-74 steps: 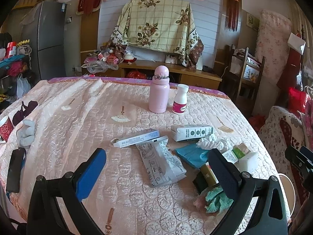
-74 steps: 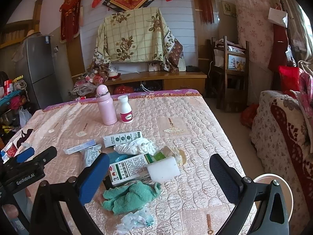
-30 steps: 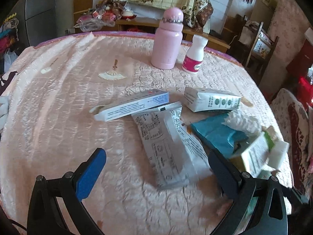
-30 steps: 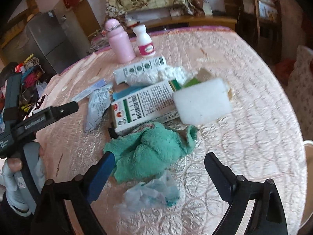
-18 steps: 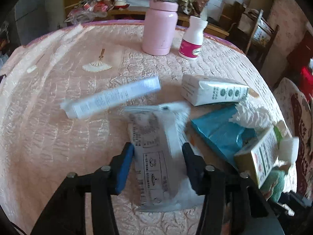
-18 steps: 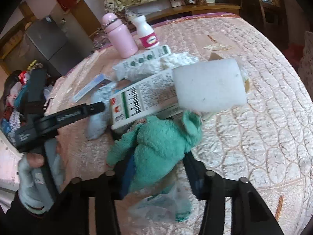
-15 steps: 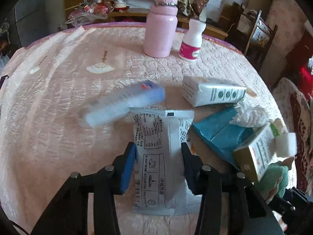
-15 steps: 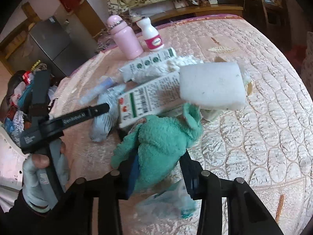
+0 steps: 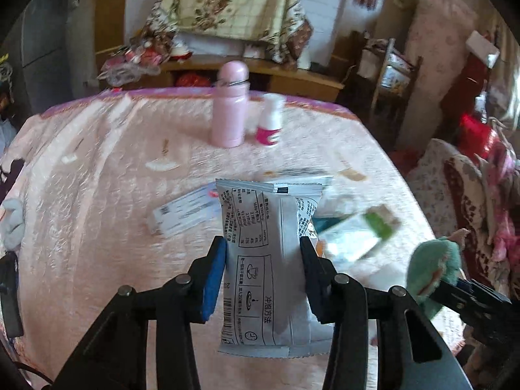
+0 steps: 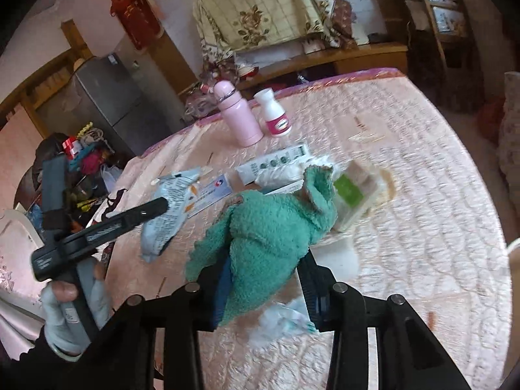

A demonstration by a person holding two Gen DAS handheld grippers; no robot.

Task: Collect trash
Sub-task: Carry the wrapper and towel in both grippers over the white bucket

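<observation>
Left gripper [image 9: 262, 273] is clamped on a flat grey printed foil packet [image 9: 265, 260], lifted off the pink quilted worktop [image 9: 97, 195]. Right gripper [image 10: 265, 287] is clenched on a fluffy teal cloth [image 10: 273, 227], raised above a crumpled white wrapper [image 10: 279, 321].

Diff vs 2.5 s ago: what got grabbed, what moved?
Both grippers just closed: the left gripper on the grey packet, the right gripper on the green towel, both now lifted off the table. The pink bottle and white bottle stayed.
</observation>
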